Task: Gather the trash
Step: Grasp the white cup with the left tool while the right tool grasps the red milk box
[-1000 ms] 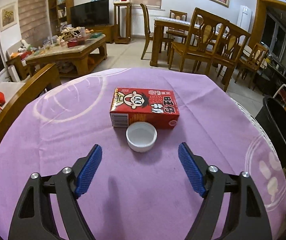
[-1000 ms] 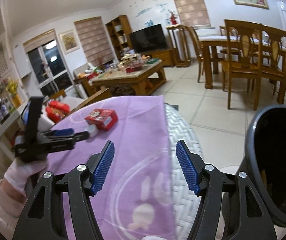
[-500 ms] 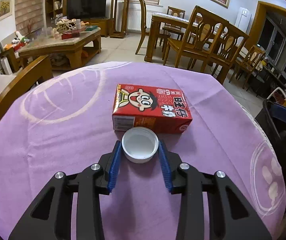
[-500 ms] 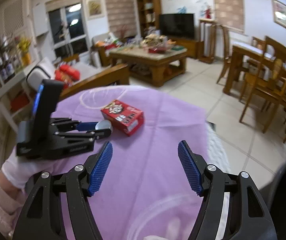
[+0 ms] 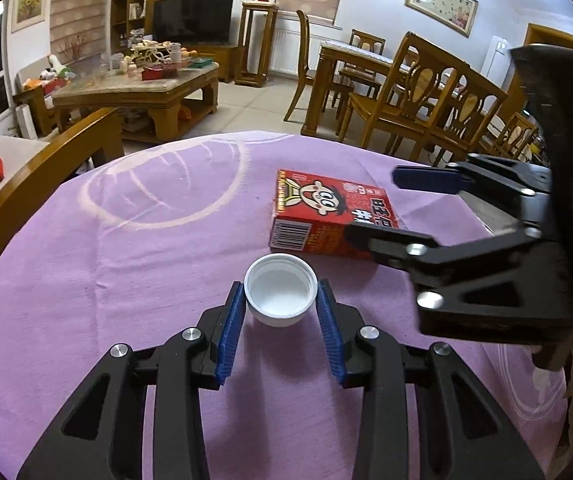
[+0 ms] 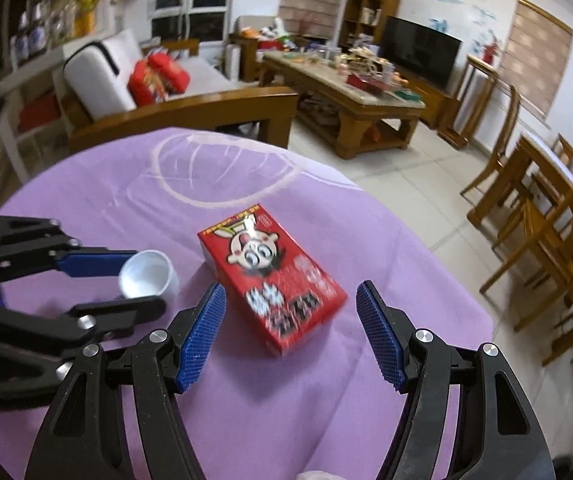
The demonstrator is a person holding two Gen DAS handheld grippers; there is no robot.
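Note:
A white bottle cap (image 5: 280,295) sits open side up on the purple cloth. My left gripper (image 5: 280,294) is shut on it, a blue pad pressing each side. Just behind the cap lies a red milk carton (image 5: 326,216) on its side. My right gripper (image 5: 371,205) comes in from the right and stands open, one finger on either side of the carton's right end without touching it. The right wrist view shows the carton (image 6: 270,276) between the right gripper's (image 6: 290,292) spread pads, with the cap (image 6: 146,276) in the left gripper (image 6: 144,280) at the left.
The round table (image 5: 126,280) wears a purple cloth that drops off at the right edge (image 6: 466,308). A wooden sofa arm (image 5: 46,168) stands close on the left. Dining chairs (image 5: 426,108) and a coffee table (image 5: 138,92) stand farther off on the tiled floor.
My left gripper moved forward and closed on the cap. My right gripper swung from the black bin beside the table over to the carton and rolled as it came.

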